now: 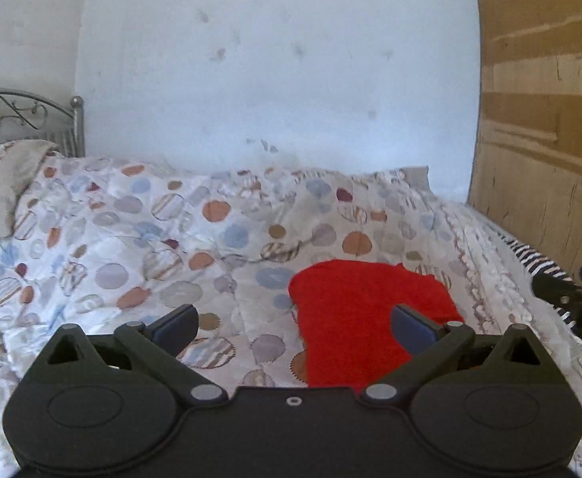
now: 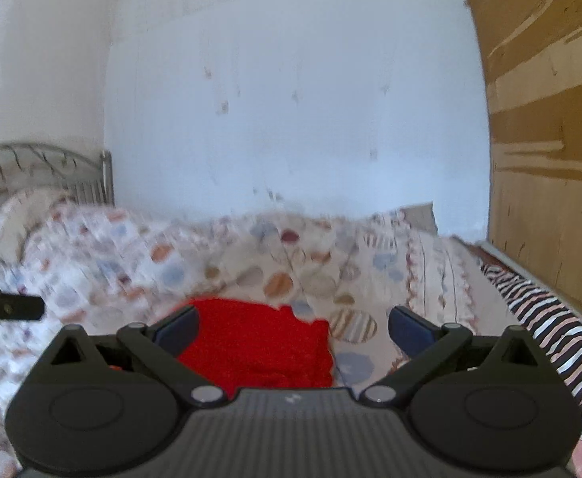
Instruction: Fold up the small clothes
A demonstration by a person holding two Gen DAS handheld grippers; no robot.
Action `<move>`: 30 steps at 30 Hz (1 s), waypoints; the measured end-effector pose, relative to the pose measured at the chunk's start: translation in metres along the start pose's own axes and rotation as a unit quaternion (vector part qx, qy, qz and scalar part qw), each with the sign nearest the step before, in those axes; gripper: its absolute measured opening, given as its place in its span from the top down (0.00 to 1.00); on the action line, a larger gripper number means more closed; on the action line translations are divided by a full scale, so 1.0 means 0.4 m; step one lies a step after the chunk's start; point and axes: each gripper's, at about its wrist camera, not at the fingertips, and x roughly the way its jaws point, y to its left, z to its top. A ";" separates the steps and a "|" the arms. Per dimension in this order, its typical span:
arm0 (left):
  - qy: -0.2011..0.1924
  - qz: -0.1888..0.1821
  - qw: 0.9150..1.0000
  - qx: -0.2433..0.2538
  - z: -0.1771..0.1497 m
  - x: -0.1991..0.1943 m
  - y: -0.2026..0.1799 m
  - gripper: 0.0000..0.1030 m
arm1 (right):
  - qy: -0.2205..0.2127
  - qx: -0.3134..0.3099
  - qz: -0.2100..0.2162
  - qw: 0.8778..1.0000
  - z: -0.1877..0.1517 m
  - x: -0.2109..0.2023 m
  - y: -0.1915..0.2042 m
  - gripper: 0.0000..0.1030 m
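A small red garment (image 1: 354, 318) lies flat on the patterned bedspread (image 1: 139, 231). In the left wrist view it sits ahead and to the right, partly under the right finger. My left gripper (image 1: 293, 324) is open and empty above the bed. In the right wrist view the red garment (image 2: 259, 346) lies just ahead, between the fingers and toward the left one. My right gripper (image 2: 293, 324) is open and empty above it. The right gripper also shows at the right edge of the left wrist view (image 1: 578, 298). Part of the left gripper shows at the left edge of the right wrist view (image 2: 4, 308).
The bed stands against a white wall (image 1: 271, 71). A metal headboard (image 1: 24, 119) and a pillow (image 1: 4, 183) are at the far left. A wooden wardrobe (image 1: 546, 119) stands on the right. A striped sheet (image 2: 546, 330) shows along the bed's right edge.
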 end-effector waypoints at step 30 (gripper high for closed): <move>-0.012 0.015 1.000 0.010 -0.295 -0.260 0.054 0.01 | -0.024 0.024 -0.038 0.999 -0.242 -0.418 0.078 0.00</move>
